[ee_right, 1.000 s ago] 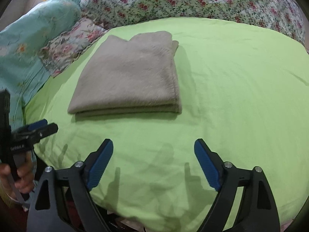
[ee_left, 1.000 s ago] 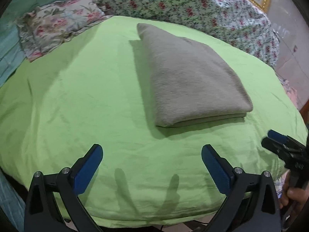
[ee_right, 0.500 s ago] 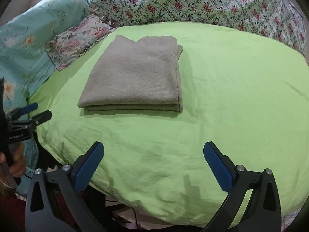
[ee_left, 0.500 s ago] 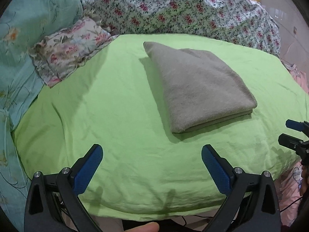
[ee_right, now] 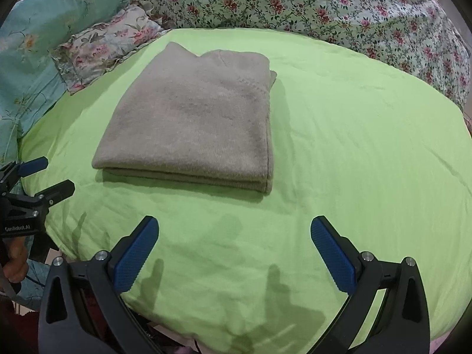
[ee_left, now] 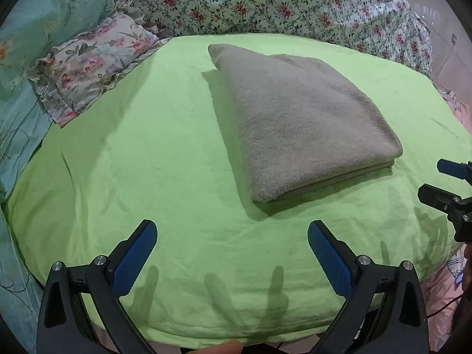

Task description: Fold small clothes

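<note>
A grey-brown garment point(ee_left: 298, 118) lies folded into a neat rectangle on a lime-green sheet point(ee_left: 147, 147); it also shows in the right wrist view point(ee_right: 194, 121). My left gripper point(ee_left: 231, 250) is open and empty, over the sheet's near edge, short of the garment. My right gripper point(ee_right: 234, 247) is open and empty, also near the front edge. Each gripper shows at the side of the other's view: the right one point(ee_left: 445, 183) and the left one point(ee_right: 41, 177), both open.
A floral frilled pillow point(ee_left: 88, 62) and a teal floral quilt point(ee_left: 38, 20) lie at the back left. A flowered blanket point(ee_left: 280, 3) runs along the back. The green sheet's front edge point(ee_left: 206, 333) drops off just below my fingers.
Both grippers have pulled back and lifted from the folded garment, so more of the bed and bedding shows. The garment has not moved. Both stay open.
</note>
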